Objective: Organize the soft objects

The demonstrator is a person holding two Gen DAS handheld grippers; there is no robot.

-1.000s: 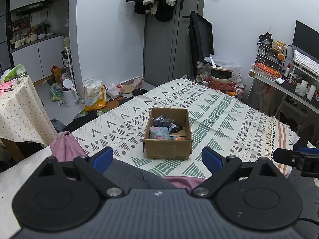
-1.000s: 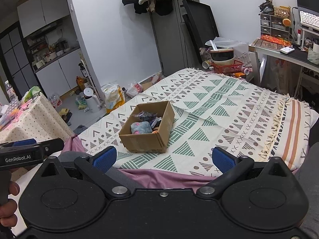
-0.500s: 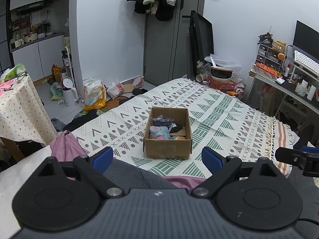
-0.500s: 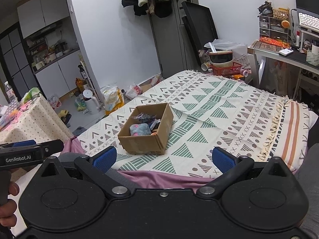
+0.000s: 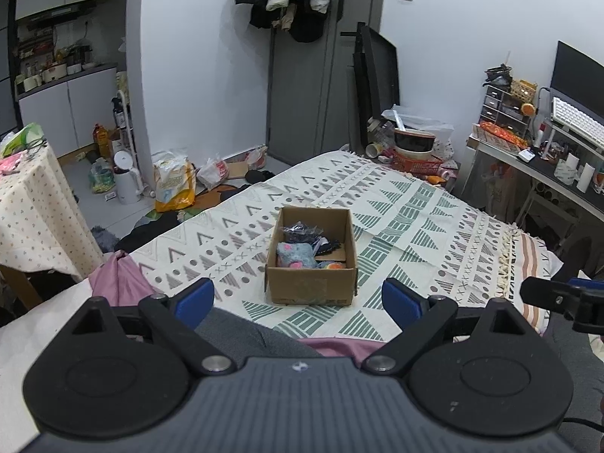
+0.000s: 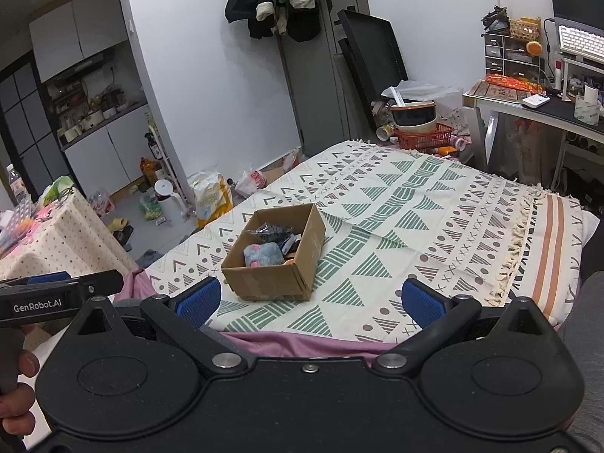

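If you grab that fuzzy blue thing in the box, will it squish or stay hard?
The fuzzy blue toy looks plush, so it would probably squish and give between the jaws. It likely weighs little for its size. It sits loosely among other items in the open cardboard box, so it should lift out easily, though a neighbour might shift.

One open brown cardboard box point(image 5: 311, 290) on one patterned cream bedspread point(image 5: 415, 234). Inside, visible: one grey-blue plush toy with pink spots point(image 5: 295, 255), one dark crinkled plastic packet point(image 5: 302, 231), one orange item point(image 5: 332, 265), partly hidden. Two blue-padded handheld grippers.
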